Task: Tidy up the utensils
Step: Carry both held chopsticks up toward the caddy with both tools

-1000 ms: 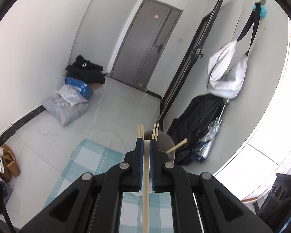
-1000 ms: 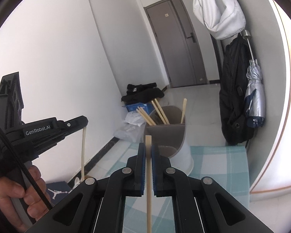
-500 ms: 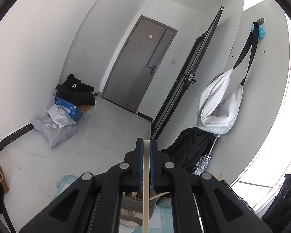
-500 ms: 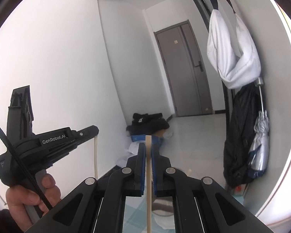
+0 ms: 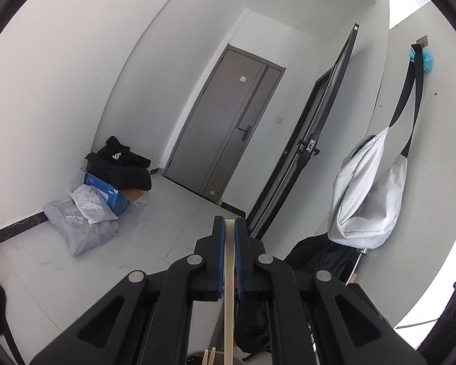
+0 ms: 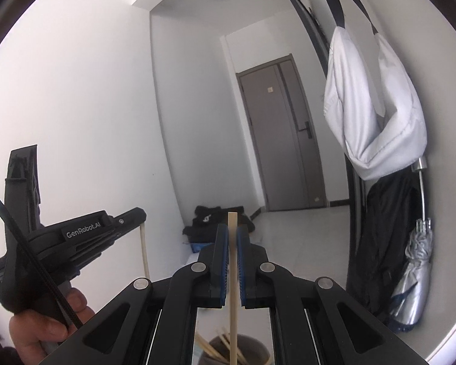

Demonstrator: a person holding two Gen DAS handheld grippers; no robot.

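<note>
My left gripper (image 5: 229, 223) is shut on a pale wooden chopstick (image 5: 229, 289) that hangs down between its blue pads. My right gripper (image 6: 232, 231) is shut on another chopstick (image 6: 233, 289), whose top end sticks up above the pads. Both are raised high and tilted up toward the room. Below the right gripper, a grey utensil holder (image 6: 246, 349) with several chopsticks in it shows at the bottom edge. Its chopstick tips also show in the left wrist view (image 5: 209, 356). The left gripper also appears in the right wrist view (image 6: 141, 217), held by a hand, its chopstick (image 6: 144, 252) hanging down.
A grey door (image 5: 228, 121) stands at the far end. A blue box (image 5: 106, 190) with black clothes and plastic bags sits on the floor at left. A white bag (image 6: 377, 106), a black backpack (image 6: 389, 243) and a folded umbrella (image 6: 413, 276) hang on the right wall.
Both grippers have risen and tilted upward, each still holding its chopstick. The holder and checkered mat have dropped toward the bottom edge of both views.
</note>
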